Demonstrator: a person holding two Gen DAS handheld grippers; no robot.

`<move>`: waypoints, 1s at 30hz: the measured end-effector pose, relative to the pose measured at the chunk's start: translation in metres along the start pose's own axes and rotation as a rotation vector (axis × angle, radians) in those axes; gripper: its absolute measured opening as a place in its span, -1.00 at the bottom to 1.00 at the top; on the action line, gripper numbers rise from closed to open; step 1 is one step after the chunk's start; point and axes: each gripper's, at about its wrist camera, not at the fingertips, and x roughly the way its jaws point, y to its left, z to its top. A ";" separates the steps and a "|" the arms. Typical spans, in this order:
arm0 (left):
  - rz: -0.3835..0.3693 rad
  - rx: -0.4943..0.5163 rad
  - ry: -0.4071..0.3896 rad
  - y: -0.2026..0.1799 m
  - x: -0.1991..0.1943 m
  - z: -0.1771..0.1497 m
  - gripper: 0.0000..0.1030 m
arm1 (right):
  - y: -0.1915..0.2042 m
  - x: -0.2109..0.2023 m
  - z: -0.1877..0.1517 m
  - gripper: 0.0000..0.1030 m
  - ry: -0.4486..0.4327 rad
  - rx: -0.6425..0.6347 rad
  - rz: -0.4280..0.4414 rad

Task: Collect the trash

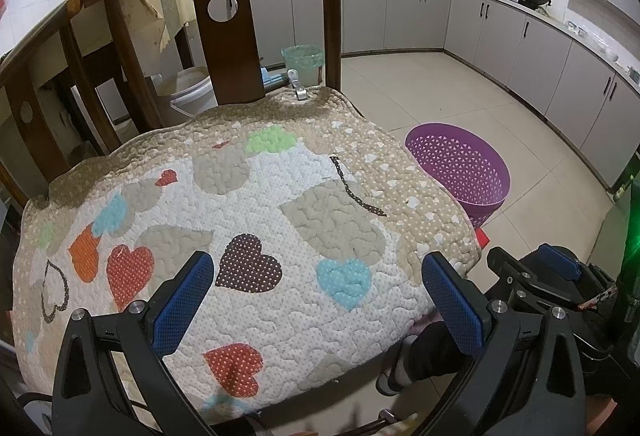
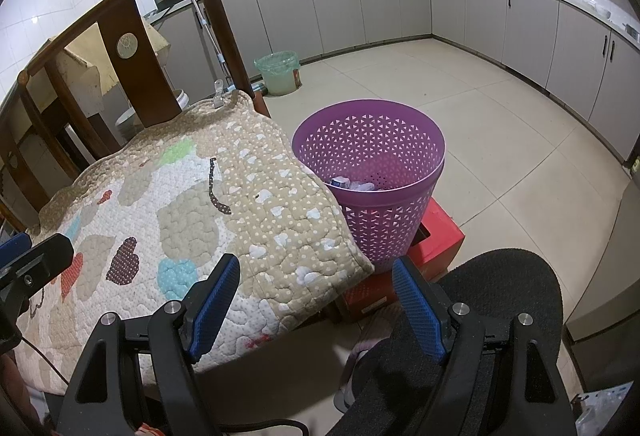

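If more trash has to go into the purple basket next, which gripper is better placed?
Right, probably. The right gripper is open, with the purple basket just ahead of it. The left gripper, also open, sits over the quilted cushion, the basket off to its side.

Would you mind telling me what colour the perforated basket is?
The basket is purple; the right wrist view shows it best.

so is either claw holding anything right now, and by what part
Nothing is held. The left claw and right claw are both open and empty above the quilted cushion.
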 end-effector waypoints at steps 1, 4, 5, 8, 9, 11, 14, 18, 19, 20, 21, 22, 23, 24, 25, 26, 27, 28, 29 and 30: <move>0.000 -0.001 0.001 0.000 0.001 -0.001 1.00 | 0.000 0.000 -0.001 0.60 0.000 0.000 0.000; -0.002 -0.003 0.004 0.000 0.002 0.000 1.00 | 0.000 0.000 0.000 0.60 0.000 0.000 0.000; -0.002 -0.003 0.005 0.000 0.002 0.000 1.00 | 0.000 0.000 -0.001 0.60 0.000 -0.001 0.001; -0.003 -0.004 0.007 0.001 0.002 0.000 1.00 | 0.000 0.000 0.000 0.60 0.000 0.000 0.000; -0.003 -0.005 0.008 0.001 0.002 0.000 1.00 | 0.000 0.000 0.000 0.60 0.001 0.000 0.001; -0.004 -0.006 0.011 0.001 0.003 0.000 1.00 | 0.000 0.001 -0.001 0.60 0.002 0.000 0.001; -0.005 -0.007 0.013 0.001 0.002 0.001 1.00 | 0.000 0.001 -0.001 0.60 0.002 0.000 0.000; -0.005 -0.006 0.013 0.001 0.003 0.001 1.00 | 0.000 0.002 -0.002 0.61 0.001 0.000 0.000; -0.005 -0.005 0.013 0.001 0.002 0.001 1.00 | 0.000 0.002 -0.003 0.61 -0.001 0.000 0.000; -0.004 -0.006 0.012 0.001 0.002 0.002 1.00 | 0.000 0.002 -0.003 0.61 -0.003 -0.001 0.000; -0.006 -0.004 0.010 0.001 0.002 0.002 1.00 | 0.000 0.001 -0.004 0.61 -0.008 0.000 -0.001; -0.008 -0.002 0.006 0.001 0.001 0.002 1.00 | 0.000 0.001 -0.005 0.61 -0.015 0.001 -0.003; -0.011 0.002 0.001 0.000 0.001 0.003 1.00 | 0.000 0.000 -0.004 0.61 -0.023 0.001 -0.006; -0.013 0.005 -0.003 0.000 0.000 0.003 1.00 | 0.000 -0.003 -0.004 0.61 -0.037 0.000 -0.009; -0.016 0.010 -0.011 -0.002 -0.002 0.003 1.00 | 0.000 -0.006 -0.004 0.61 -0.053 -0.001 -0.014; -0.017 0.014 -0.016 -0.002 -0.002 0.003 1.00 | 0.000 -0.008 -0.001 0.61 -0.063 -0.003 -0.017; -0.018 0.020 -0.024 -0.004 -0.004 0.003 1.00 | 0.000 -0.009 0.000 0.61 -0.074 -0.006 -0.021; -0.021 0.026 -0.033 -0.005 -0.005 0.003 1.00 | 0.000 -0.011 0.001 0.61 -0.083 -0.008 -0.023; -0.024 0.031 -0.040 -0.006 -0.006 0.004 1.00 | 0.000 -0.012 0.001 0.62 -0.090 -0.008 -0.024; -0.027 0.036 -0.046 -0.007 -0.007 0.005 1.00 | -0.001 -0.013 0.002 0.62 -0.092 -0.007 -0.024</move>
